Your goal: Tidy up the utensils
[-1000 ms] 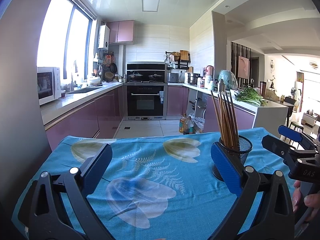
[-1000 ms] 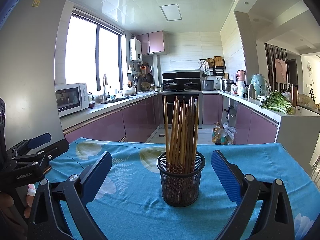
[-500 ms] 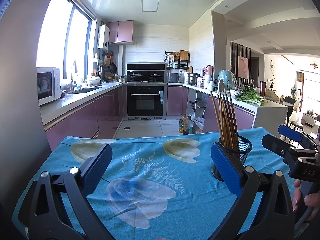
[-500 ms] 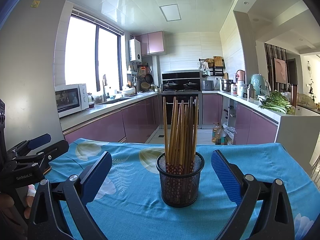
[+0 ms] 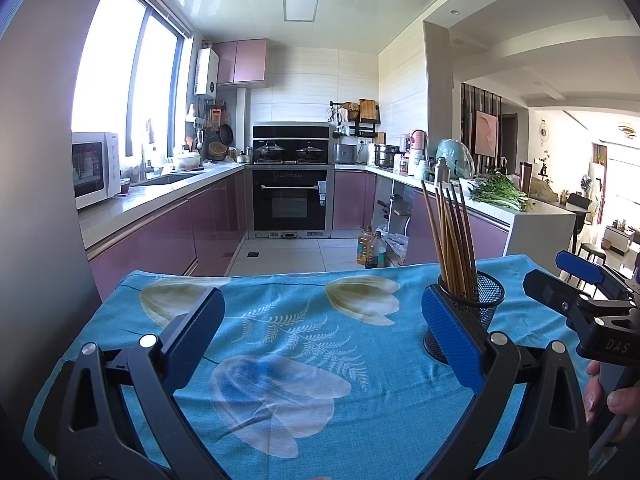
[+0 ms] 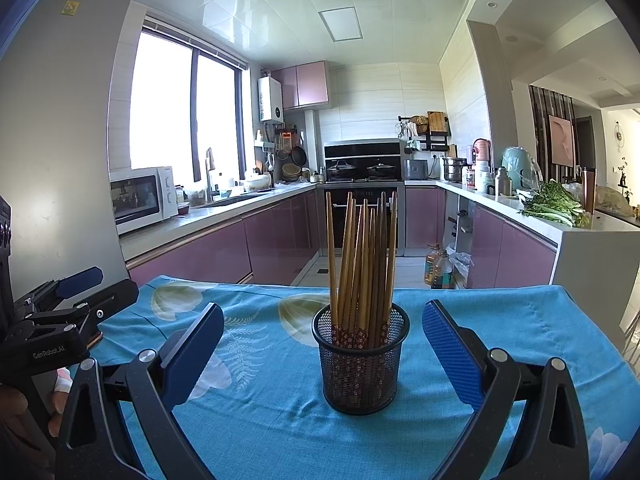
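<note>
Left gripper (image 5: 322,338): black frame, blue-padded fingers spread wide, nothing between them — hovering low over the near left part of the table; seen also at the left edge of the right wrist view, held by a hand (image 6: 24,408).
Table cover: turquoise cloth with pale tulip and fern print (image 5: 280,344), draped over the whole table, reaching the far edge.
Holder: black wire-mesh cylindrical cup (image 6: 360,364), upright on the cloth, nearer the right edge of the table than the left, well in from the far edge; in the right wrist view centred ahead of the spread fingers, not touched by either pad.
Utensils: bundle of brown wooden chopsticks with a patterned red band at the lower ends (image 6: 362,264), standing inside the cup, leaning slightly and fanned at the tips.
Right gripper (image 6: 322,350): same black frame and blue pads, jaws wide apart, empty — lined up with the cup from the near edge.
Right hand (image 5: 612,404): fingertips on the handle at the right border of the left wrist view.
</note>
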`<state>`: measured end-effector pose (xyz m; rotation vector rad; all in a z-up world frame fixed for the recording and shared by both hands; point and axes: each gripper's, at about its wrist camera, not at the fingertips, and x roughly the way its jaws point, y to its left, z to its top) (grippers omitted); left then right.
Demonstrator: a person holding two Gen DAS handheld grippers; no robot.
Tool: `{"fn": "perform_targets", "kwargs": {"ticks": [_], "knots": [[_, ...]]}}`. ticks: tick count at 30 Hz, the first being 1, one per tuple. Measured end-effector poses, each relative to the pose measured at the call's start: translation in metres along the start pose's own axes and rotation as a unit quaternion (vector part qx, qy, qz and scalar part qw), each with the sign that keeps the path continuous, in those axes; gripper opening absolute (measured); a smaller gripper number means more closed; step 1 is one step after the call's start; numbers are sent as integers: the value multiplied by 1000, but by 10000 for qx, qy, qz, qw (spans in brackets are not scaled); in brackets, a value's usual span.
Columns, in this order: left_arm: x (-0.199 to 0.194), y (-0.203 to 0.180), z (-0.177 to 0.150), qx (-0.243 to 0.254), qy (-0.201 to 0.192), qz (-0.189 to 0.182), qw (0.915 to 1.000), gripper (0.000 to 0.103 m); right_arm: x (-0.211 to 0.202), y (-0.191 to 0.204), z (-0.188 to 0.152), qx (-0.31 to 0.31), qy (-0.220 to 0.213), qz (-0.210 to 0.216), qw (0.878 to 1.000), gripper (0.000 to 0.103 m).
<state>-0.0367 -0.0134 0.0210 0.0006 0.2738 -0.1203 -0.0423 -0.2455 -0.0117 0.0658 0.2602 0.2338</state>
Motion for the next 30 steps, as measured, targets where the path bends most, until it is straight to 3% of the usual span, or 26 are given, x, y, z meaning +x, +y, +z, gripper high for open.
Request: {"fn": "perform_targets", "kwargs": {"ticks": [22, 27, 30], "knots": [[6, -3, -6, -1, 61, -6, 10000, 97, 1, -2, -3, 27, 14, -10, 10000, 96], [28, 7, -14, -169, 630, 16, 9979, 97, 8, -20, -8, 19, 239, -167, 9996, 96], [50, 19, -24, -258, 1093, 118, 9936, 97, 26, -54, -18, 165, 844, -474, 9952, 96]]}}
